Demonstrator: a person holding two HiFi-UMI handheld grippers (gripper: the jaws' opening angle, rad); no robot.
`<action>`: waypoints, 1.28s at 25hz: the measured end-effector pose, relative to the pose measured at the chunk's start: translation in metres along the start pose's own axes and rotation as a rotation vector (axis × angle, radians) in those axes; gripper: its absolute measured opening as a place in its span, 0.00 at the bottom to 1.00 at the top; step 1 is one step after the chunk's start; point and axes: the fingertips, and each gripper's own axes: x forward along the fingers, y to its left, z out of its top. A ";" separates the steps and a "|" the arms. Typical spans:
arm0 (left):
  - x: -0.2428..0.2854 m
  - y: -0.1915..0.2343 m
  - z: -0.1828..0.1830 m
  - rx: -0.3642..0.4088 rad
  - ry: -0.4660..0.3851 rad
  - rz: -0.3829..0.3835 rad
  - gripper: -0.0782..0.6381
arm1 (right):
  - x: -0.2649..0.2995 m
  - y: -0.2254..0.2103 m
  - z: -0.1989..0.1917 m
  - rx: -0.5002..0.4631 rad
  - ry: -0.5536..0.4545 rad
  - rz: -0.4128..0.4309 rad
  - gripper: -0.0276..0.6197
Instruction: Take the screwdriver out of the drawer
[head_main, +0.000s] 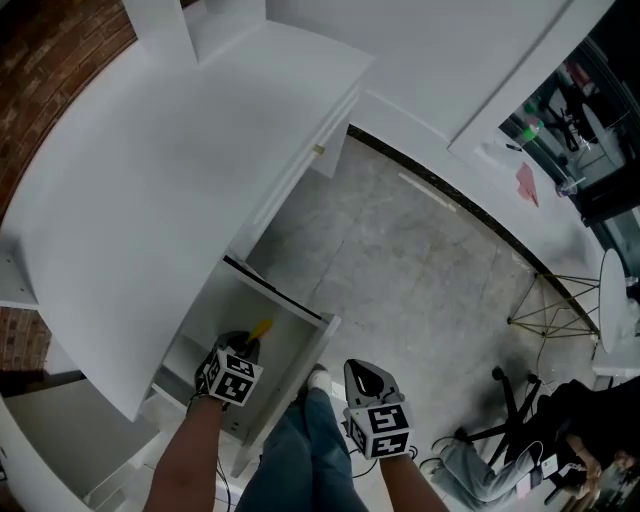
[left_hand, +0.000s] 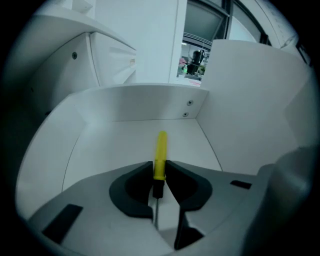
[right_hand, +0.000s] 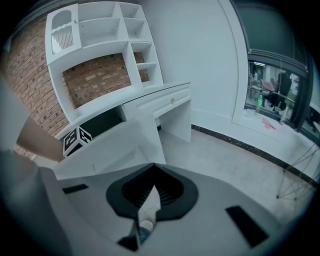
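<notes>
A screwdriver (head_main: 260, 328) with a yellow handle and a thin metal shaft lies in the open white drawer (head_main: 300, 312) under the desk. In the left gripper view the yellow handle (left_hand: 160, 150) runs straight out between the jaws, above the drawer's floor (left_hand: 115, 145). My left gripper (head_main: 241, 347) reaches down into the drawer, and its two black pads sit against both sides of the handle (left_hand: 159, 169). My right gripper (head_main: 369, 379) hangs outside the drawer over the floor, to the right of the drawer front. Its jaws (right_hand: 154, 167) meet at the tips with nothing between them.
The white desk top (head_main: 170, 150) overhangs the drawer's back. A closed drawer with a small knob (head_main: 319, 150) is farther along. The person's jeans leg and shoe (head_main: 312, 390) stand between the grippers. An office chair base (head_main: 510, 415) and wire table legs (head_main: 555, 305) stand on the grey floor.
</notes>
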 end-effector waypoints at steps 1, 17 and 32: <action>0.000 -0.001 0.000 0.010 0.003 -0.005 0.23 | 0.000 0.000 0.001 -0.003 -0.001 -0.003 0.06; -0.115 -0.006 0.086 -0.028 -0.250 -0.009 0.22 | -0.064 0.022 0.076 -0.172 -0.101 0.034 0.06; -0.250 0.017 0.109 -0.107 -0.433 0.172 0.22 | -0.122 0.052 0.155 -0.291 -0.261 0.088 0.06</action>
